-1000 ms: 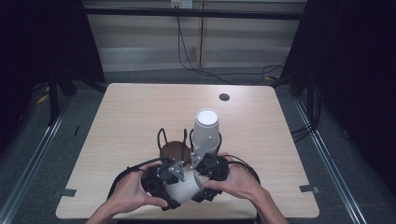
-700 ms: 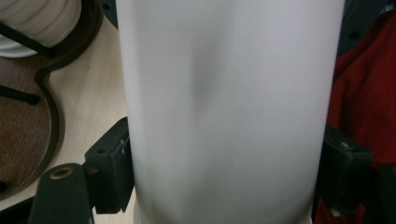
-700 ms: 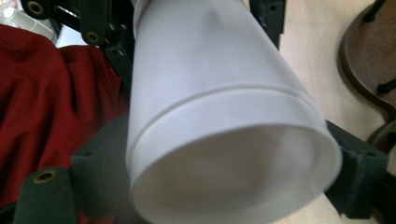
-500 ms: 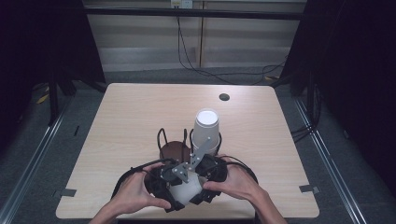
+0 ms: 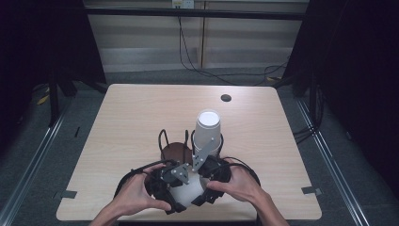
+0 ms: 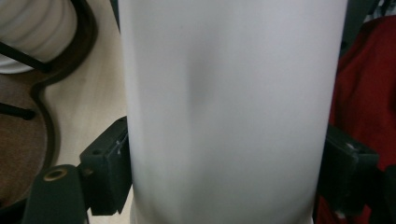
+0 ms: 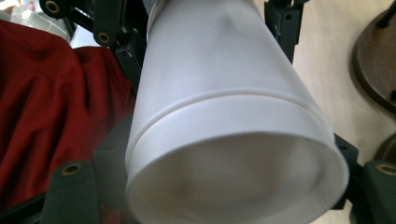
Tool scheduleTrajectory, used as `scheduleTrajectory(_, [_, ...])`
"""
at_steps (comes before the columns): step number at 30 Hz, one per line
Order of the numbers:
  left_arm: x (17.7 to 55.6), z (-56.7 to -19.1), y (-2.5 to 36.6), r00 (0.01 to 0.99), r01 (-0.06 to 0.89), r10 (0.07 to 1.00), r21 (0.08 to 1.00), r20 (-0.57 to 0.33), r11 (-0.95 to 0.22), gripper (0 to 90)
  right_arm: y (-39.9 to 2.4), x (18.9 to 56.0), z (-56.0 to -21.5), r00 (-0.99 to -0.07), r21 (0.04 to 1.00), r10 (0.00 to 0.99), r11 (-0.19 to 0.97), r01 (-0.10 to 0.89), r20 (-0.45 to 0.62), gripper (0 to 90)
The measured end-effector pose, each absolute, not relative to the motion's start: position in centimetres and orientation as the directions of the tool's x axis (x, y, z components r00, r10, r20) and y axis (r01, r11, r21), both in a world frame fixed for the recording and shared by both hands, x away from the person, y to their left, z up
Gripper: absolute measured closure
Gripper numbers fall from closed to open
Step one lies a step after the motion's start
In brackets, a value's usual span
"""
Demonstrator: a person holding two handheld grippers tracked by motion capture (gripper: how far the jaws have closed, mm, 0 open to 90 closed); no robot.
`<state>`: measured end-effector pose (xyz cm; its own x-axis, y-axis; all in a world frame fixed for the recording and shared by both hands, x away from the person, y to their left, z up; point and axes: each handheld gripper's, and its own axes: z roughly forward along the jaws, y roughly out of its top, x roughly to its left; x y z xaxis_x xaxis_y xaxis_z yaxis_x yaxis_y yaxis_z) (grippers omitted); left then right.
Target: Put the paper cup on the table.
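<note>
White cup held between two hand-held grippers at the near edge of the tabletop (image 5: 141, 108).

Tabletop is seen w/ a dark wire cup holder (image 5: 176, 150) near its middle; a stack of white cups (image 5: 207, 129) is stood upright in the holder's right-hand ring. Just in front of the holder, a single white cup (image 5: 187, 190) is kept tipped on its side, off the stack, between both hands. Left hand-held gripper (image 6: 224, 186) is set around the cup's wall – its jaws have just been opening, pads (image 6: 109, 163) still at the cup's sides. Right hand-held gripper (image 7: 233, 186) is clenched on the same cup near its rim – the open mouth faces its camera.
</note>
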<state>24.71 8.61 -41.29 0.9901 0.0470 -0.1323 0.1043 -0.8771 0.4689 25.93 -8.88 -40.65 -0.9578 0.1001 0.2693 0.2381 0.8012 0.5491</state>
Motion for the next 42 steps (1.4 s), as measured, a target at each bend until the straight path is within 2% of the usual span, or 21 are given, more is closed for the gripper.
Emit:
scheduleTrajectory(9, [25.0, -41.3, 9.1, 0.991, 0.098, 0.036, 0.521, -0.128, -0.848, 15.8, -9.1, 25.9, -40.5, -0.955, 0.555, 0.117, 0.792, 0.255, 0.272, 25.7])
scheduleTrajectory(10, [25.2, -41.3, 9.3, 0.988, 0.112, 0.036, 0.534, -0.150, -0.838, 15.8, -9.1, 25.9, -40.4, -0.953, 0.550, 0.123, 0.793, 0.263, 0.278, 25.7])
scheduleTrajectory(18, [25.4, -41.8, 9.9, 0.989, 0.110, 0.031, 0.565, -0.148, -0.818, 15.5, -9.1, 25.9, -40.5, -0.963, 0.573, 0.112, 0.785, 0.236, 0.243, 25.6])
scheduleTrajectory(27, [25.8, -41.1, 10.9, 0.987, 0.117, 0.011, 0.657, -0.163, -0.744, 15.7, -9.5, 25.7, -40.4, -0.960, 0.592, 0.126, 0.765, 0.256, 0.252, 25.6])
scheduleTrajectory(39, [26.0, -40.5, 11.9, 0.985, 0.145, 0.028, 0.733, -0.169, -0.664, 15.6, -10.4, 25.7, -40.5, -0.954, 0.603, 0.148, 0.746, 0.282, 0.263, 25.4])
scheduleTrajectory(42, [26.1, -40.1, 12.4, 0.984, 0.168, 0.064, 0.755, -0.165, -0.634, 15.6, -11.0, 25.7, -40.8, -0.949, 0.598, 0.166, 0.743, 0.300, 0.269, 25.4])
